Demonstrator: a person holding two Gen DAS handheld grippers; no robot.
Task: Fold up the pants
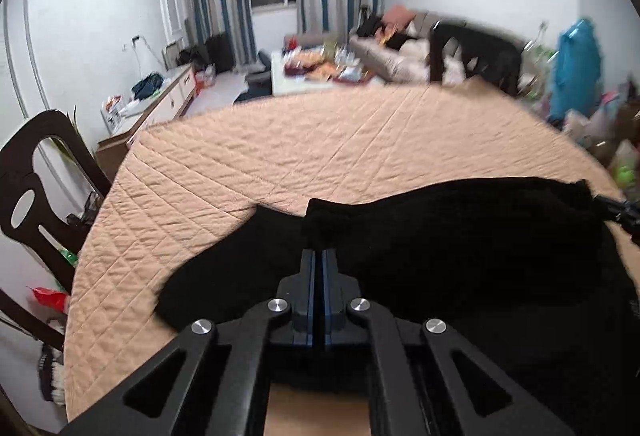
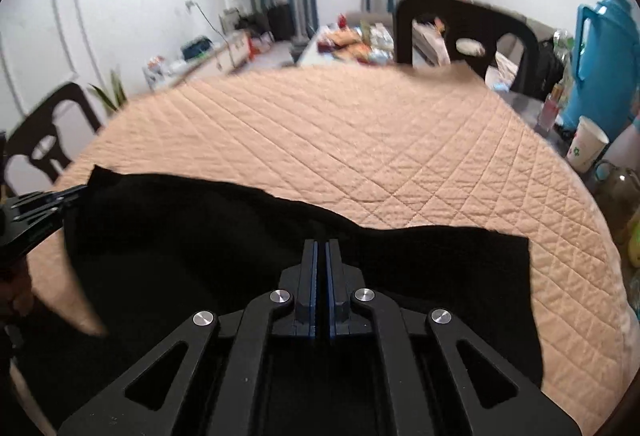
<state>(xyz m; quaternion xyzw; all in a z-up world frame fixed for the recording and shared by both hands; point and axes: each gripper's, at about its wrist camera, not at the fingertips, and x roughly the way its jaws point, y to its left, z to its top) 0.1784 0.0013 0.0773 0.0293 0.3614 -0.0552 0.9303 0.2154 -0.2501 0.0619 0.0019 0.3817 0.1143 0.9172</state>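
Black pants point(image 1: 460, 236) lie across the near side of a table under a quilted peach cover point(image 1: 320, 140). In the left wrist view my left gripper point(image 1: 320, 250) is shut, its blue-padded tips pinching a raised fold of the pants' edge. The right gripper point(image 1: 620, 212) shows at the far right, gripping the same edge. In the right wrist view my right gripper point(image 2: 322, 242) is shut on the edge of the pants point(image 2: 200, 236). From there the fabric stretches left to the left gripper point(image 2: 48, 202). The peach cover point(image 2: 360, 140) lies bare beyond the pants.
Dark wooden chairs stand at the table's left point(image 1: 36, 196) and far side point(image 2: 460, 32). A blue thermos point(image 2: 600, 48), a paper cup point(image 2: 588, 148) and a glass jug point(image 2: 618, 192) crowd the right edge. Behind are a cluttered low table point(image 1: 320, 70) and a sofa point(image 1: 400, 52).
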